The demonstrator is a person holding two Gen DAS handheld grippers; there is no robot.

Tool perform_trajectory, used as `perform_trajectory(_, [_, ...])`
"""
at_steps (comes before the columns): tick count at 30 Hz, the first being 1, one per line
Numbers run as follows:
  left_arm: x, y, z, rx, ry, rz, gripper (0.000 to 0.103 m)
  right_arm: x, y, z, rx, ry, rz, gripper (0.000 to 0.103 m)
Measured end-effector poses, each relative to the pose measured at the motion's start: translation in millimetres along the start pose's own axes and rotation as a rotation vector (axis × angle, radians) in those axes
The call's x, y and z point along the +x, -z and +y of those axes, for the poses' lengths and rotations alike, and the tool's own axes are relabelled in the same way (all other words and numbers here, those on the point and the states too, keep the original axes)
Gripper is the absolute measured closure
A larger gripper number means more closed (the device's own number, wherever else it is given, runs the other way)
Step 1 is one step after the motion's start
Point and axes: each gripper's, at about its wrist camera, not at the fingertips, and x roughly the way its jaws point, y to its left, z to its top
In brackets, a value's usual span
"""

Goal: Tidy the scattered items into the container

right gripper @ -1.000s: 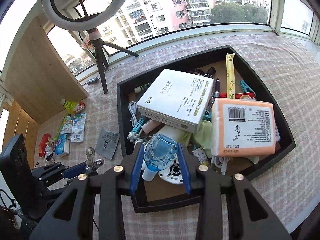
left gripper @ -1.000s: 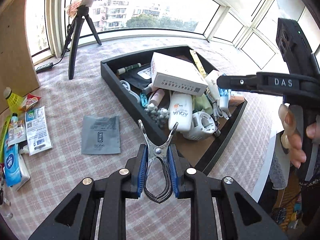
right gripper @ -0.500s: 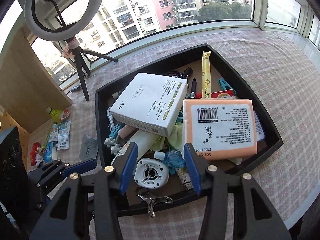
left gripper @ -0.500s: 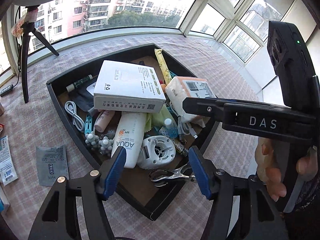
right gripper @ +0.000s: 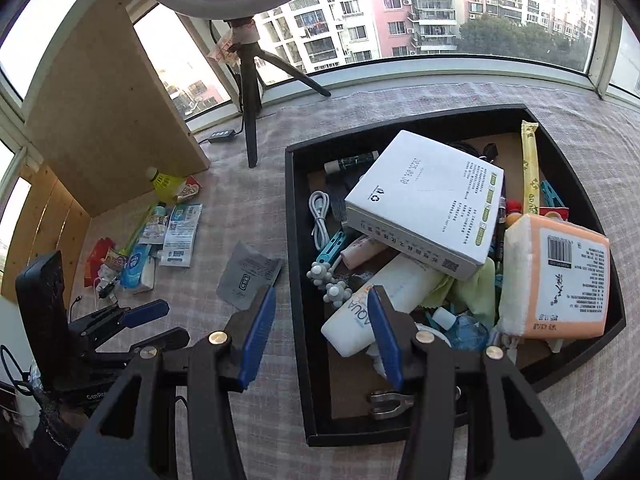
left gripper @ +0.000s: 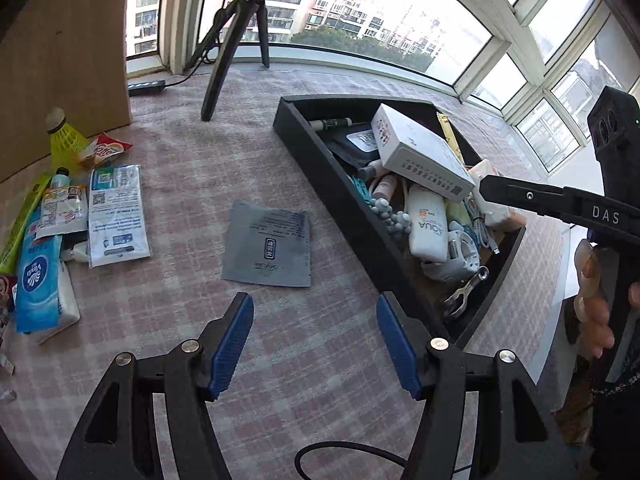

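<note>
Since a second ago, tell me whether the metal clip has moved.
Yes. The metal clip has left the left gripper, now open, and lies inside the black tray at its near corner, beside the white round gadget.

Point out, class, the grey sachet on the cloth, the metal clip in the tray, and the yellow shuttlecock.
grey sachet (left gripper: pixel 268 245): left wrist view, on its printed middle.
metal clip (left gripper: pixel 464 290): left wrist view, on its handles, near the tray's corner.
yellow shuttlecock (left gripper: pixel 64 140): left wrist view, on its yellow skirt.
</note>
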Motion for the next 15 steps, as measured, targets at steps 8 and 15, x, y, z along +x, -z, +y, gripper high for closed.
perform_trajectory(8, [-34.3, 6.7, 104.2, -0.226, -0.129, -0.103, 0.042, 52.8, -20.6, 77.5, -0.126, -0.072, 0.085, 0.056])
perform_trajectory(15, [-58.5, -4.9, 169.4, -0.317, -0.171, -0.115, 0.042, 111.0, -28.3, 145.1, -0.221, -0.1, 0.173, 0.046])
